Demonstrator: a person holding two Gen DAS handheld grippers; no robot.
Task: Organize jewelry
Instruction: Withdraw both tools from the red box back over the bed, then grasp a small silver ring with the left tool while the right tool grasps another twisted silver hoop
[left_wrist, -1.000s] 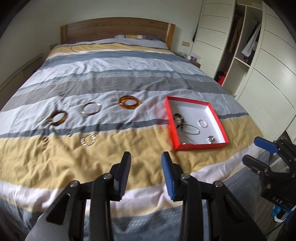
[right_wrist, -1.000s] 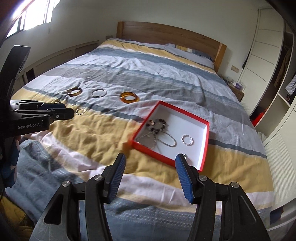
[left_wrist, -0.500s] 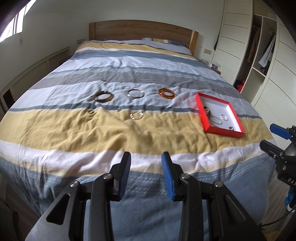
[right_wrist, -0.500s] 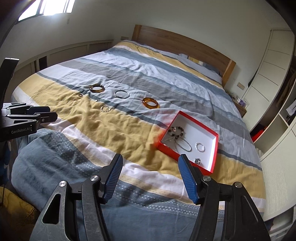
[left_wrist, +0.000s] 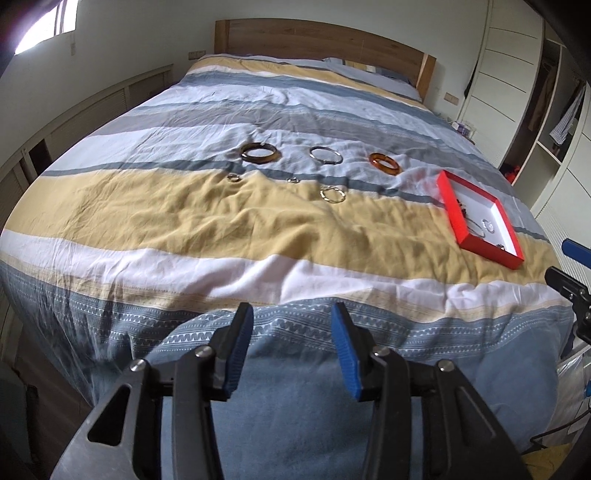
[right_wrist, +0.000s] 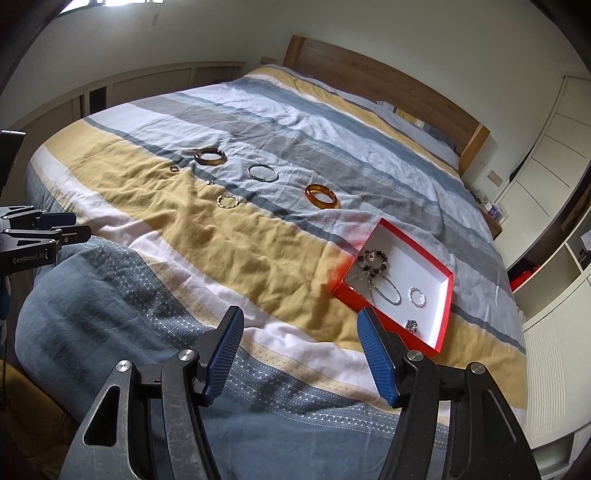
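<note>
1. Mostly you see a big bed (left_wrist: 258, 229) with a wooden headboard (right_wrist: 373, 74) and a striped cover in blue, grey, white and yellow.
2. Near the right side of the bed lies a red box (right_wrist: 445, 314), white inside. It holds a bead bracelet (right_wrist: 375, 260), a thin chain (right_wrist: 388, 293) and a small silver ring (right_wrist: 416, 296).
3. Loose on the cover, well apart from the box, lie a dark brown bangle (left_wrist: 259, 153), a thin silver bangle (left_wrist: 325, 154) and an orange bangle (left_wrist: 384, 163).
4. Just in front of those sit a gold hoop (left_wrist: 332, 194) and two tiny rings (left_wrist: 233, 178).
5. Over the foot of the bed the left gripper (left_wrist: 291, 345) has its jaws opening, with nothing between them.
6. Beside it the right gripper (right_wrist: 301, 349) has its jaws spread wide and holds nothing.
</note>
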